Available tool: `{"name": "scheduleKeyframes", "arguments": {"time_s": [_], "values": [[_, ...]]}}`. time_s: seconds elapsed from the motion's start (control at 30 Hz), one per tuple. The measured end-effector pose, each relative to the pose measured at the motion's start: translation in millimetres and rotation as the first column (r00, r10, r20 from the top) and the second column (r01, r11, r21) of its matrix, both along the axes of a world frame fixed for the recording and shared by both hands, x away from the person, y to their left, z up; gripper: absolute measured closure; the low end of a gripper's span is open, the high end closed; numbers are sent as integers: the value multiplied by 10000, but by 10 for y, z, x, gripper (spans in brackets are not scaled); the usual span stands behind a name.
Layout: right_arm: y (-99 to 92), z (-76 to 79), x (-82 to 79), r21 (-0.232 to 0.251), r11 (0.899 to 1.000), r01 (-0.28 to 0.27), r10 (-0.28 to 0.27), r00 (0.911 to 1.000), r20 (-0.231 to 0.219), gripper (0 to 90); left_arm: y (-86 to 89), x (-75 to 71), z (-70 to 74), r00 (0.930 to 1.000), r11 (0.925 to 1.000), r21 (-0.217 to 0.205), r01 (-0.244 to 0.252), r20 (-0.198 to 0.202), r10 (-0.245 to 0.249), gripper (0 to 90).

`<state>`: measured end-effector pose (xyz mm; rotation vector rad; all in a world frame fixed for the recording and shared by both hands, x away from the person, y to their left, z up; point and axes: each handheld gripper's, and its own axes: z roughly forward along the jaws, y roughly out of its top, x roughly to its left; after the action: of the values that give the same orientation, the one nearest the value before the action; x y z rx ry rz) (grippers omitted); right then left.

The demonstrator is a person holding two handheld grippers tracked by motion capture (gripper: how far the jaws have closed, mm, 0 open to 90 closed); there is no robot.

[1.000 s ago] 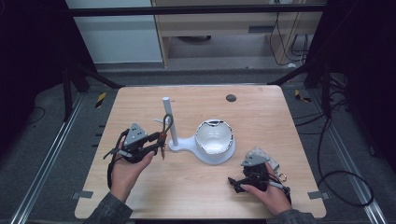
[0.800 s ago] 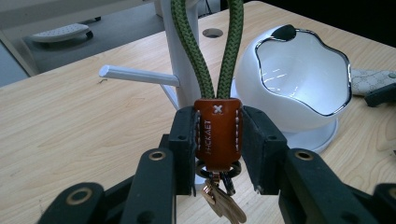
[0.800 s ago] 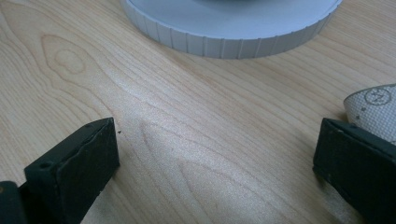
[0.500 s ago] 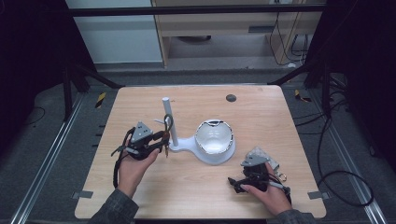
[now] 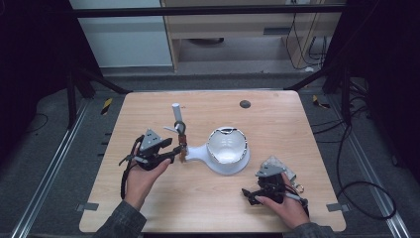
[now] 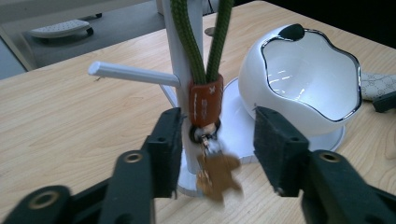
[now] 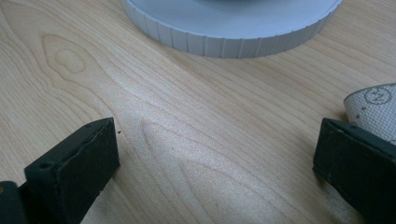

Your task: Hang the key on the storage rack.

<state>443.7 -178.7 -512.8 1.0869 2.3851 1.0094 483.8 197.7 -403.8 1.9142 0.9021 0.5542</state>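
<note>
The left tongs (image 5: pixel 179 151) have just been opening, and their pads now stand apart on either side of the keychain (image 6: pixel 205 105) without pressing it; it is released. The keychain's green cord loops over the white stand (image 6: pixel 180 56), its brown leather tag and small blurred charm dangling between the pads, just in front of the stand's post. A short white peg juts from the post up and to the left of the tongs. Just right of them the white bowl (image 5: pixel 227 147) sits on the stand's round base, close enough that sideways room on that side is tight; to the left the bench (image 5: pixel 277 124) lies bare out to its edge.

The right tongs (image 5: pixel 246 193) rest low near the bench's front edge, jaws spread wide over bare wood with nothing between them. Ahead of them is the ribbed rim of the base; a patterned pouch (image 7: pixel 373 109) touches their right pad.

The bench is pale wood with a dark round grommet far beyond both tongs. Dark floor, rails and cables surround it.
</note>
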Motion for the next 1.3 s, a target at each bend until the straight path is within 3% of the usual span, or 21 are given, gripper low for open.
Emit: {"name": "scheduleKeyframes", "arguments": {"time_s": [0.13,0.17,0.2,0.33,0.47,0.6,0.73,0.8,0.93,1.03,1.07,1.3], "values": [[-2,0,0,-7,10000,-14,14,10000,14,2,12,-35,-43,9999,9996,296,-27,-133,31,393],[-2,0,0,-14,10000,-9,9,10000,16,2,25,-54,-76,9999,9986,515,-93,-131,99,315],[-1,0,0,-8,10000,-10,10,10000,12,2,36,-62,-98,9998,9982,587,-114,-163,123,291],[-1,0,0,-7,10000,-10,10,10000,10,2,118,-77,-205,9988,9973,664,-306,-372,331,192],[-2,0,0,-3,10000,-14,14,10000,11,2,199,-60,-323,9969,9964,706,-479,-582,520,134],[-2,-1,1,-12,10000,-12,12,10000,22,2,338,-39,-545,9923,9942,782,-738,-940,810,111],[0,1,-1,0,10000,-13,13,10000,-3,3,386,-37,-604,9921,9922,1127,-528,-1069,650,77],[-5,32,-8,-207,9995,-223,220,9997,-119,48,417,-42,-642,9924,9908,1292,-408,-1098,552,69],[-59,206,-51,-386,9984,-407,408,9992,6,58,460,-47,-765,9863,9887,1473,-279,-1566,511,61],[-98,304,-54,-728,9964,-426,431,9991,55,56,470,-46,-793,9863,9845,1718,-366,-1526,633,57],[-169,418,-40,-1008,9942,-376,381,9993,33,59,483,-38,-808,9848,9831,1791,-391,-1596,683,57],[-387,691,9,-1441,9895,-81,49,9997,-225,73,560,-4,-876,9777,9773,1951,-829,-1742,1177,56]]}}
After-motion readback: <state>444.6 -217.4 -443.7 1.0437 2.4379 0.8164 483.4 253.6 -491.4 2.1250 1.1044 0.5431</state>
